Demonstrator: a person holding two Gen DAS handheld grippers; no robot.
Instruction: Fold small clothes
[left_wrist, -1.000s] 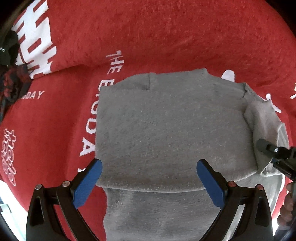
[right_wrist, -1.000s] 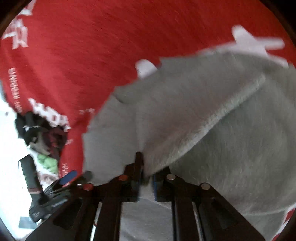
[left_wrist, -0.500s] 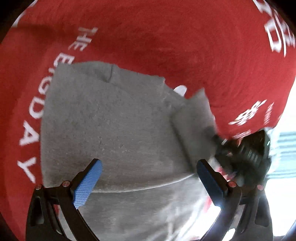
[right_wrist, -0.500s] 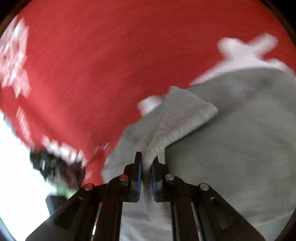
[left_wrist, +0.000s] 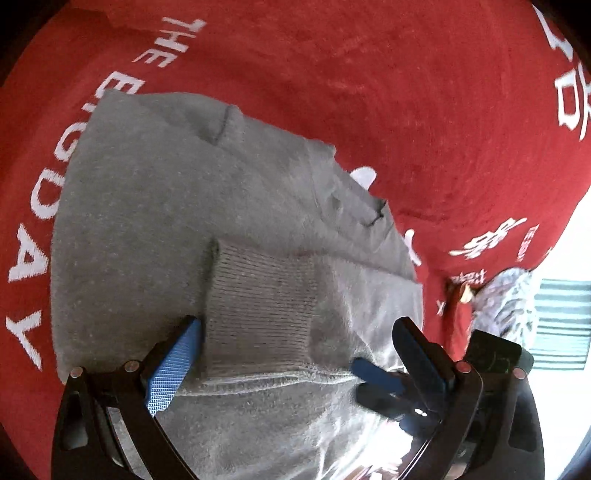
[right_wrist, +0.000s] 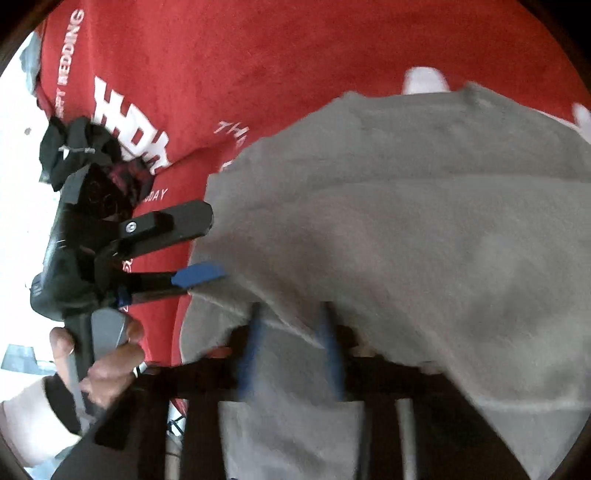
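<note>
A small grey knit sweater (left_wrist: 155, 221) lies partly folded on a red cloth. Its sleeve with ribbed cuff (left_wrist: 258, 306) is folded across the body. My left gripper (left_wrist: 295, 350) is open, its blue pads either side of the cuff, just above the sweater. My right gripper (right_wrist: 291, 343) has its jaws parted and blurred, low over the sweater (right_wrist: 406, 229); it also shows in the left wrist view (left_wrist: 388, 384) at the sweater's right edge. The left gripper shows in the right wrist view (right_wrist: 199, 247) at the sweater's left edge.
The red cloth (left_wrist: 406, 92) with white lettering covers the surface. A dark bundle of clothes (right_wrist: 85, 147) lies at its left edge. A patterned grey garment (left_wrist: 506, 302) lies at the right edge, by bright floor.
The right gripper carried the sleeve across the sweater body and opened, leaving the cuff lying on it. The left gripper swung right and lower over the cuff.
</note>
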